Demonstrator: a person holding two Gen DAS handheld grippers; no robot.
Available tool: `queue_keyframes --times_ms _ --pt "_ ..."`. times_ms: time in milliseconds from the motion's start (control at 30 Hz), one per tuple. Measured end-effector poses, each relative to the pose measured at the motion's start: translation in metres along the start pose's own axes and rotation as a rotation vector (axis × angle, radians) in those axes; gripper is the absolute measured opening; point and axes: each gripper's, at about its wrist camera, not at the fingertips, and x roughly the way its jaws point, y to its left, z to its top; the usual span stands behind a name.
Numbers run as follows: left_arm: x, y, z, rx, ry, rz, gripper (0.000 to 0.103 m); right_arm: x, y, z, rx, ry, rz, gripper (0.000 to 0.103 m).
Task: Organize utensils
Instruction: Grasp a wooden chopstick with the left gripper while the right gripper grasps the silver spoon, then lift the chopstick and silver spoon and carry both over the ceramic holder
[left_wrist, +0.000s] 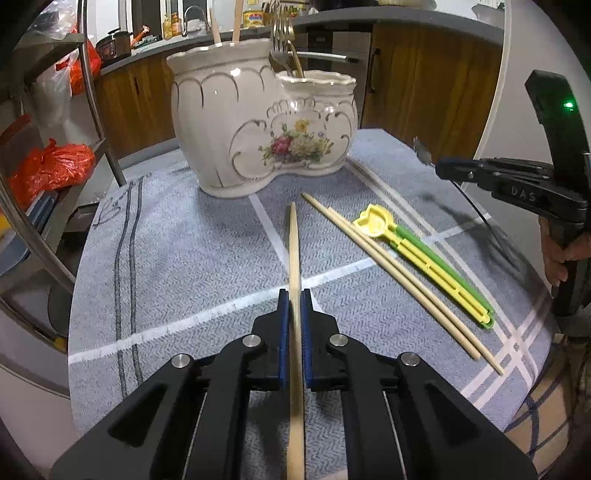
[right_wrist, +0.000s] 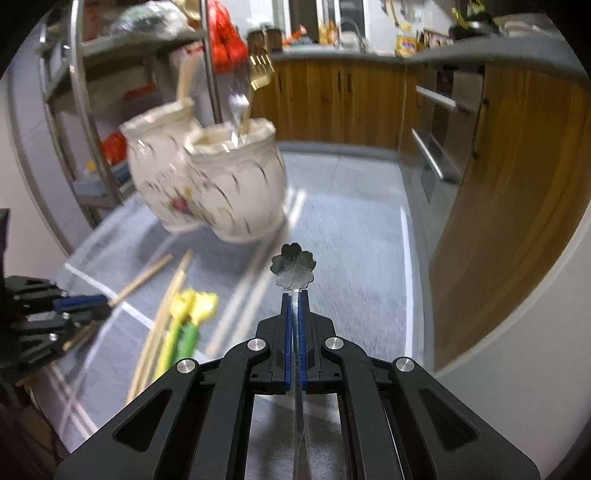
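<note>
Currently gripping: left gripper (left_wrist: 294, 295) clamping wooden stick (left_wrist: 294, 243), right gripper (right_wrist: 294, 295) clamping metal spoon (right_wrist: 294, 266), both raised off desk (left_wrist: 184, 258), heading, presumably, for holder (left_wrist: 258, 125); chopsticks (left_wrist: 399, 273) waiting.

A kitchen with brown wooden cupboards

A grey counter (right_wrist: 491, 55) tops the wooden cupboards (right_wrist: 332, 99). A metal shelf rack (left_wrist: 92, 96) holds orange bags (left_wrist: 51, 166). The floor (right_wrist: 351, 166) is grey.

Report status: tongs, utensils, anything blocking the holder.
Left tongs shut on wooden chopstick. Right tongs shut on flower-headed metal spoon. Chopstick pair and yellow-green tool on cloth. Ceramic holder path unobstructed.
</note>
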Motion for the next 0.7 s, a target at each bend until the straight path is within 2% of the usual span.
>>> queue_keyframes --times_ms 200,700 --pt "-0.013 0.001 0.005 0.002 -0.062 -0.004 0.006 -0.024 0.006 0.006 -0.029 -0.128 0.008 0.004" --pt "-0.024 0.009 0.006 -0.008 -0.114 -0.007 0.006 -0.062 0.021 0.012 -0.098 -0.351 0.048 0.004"
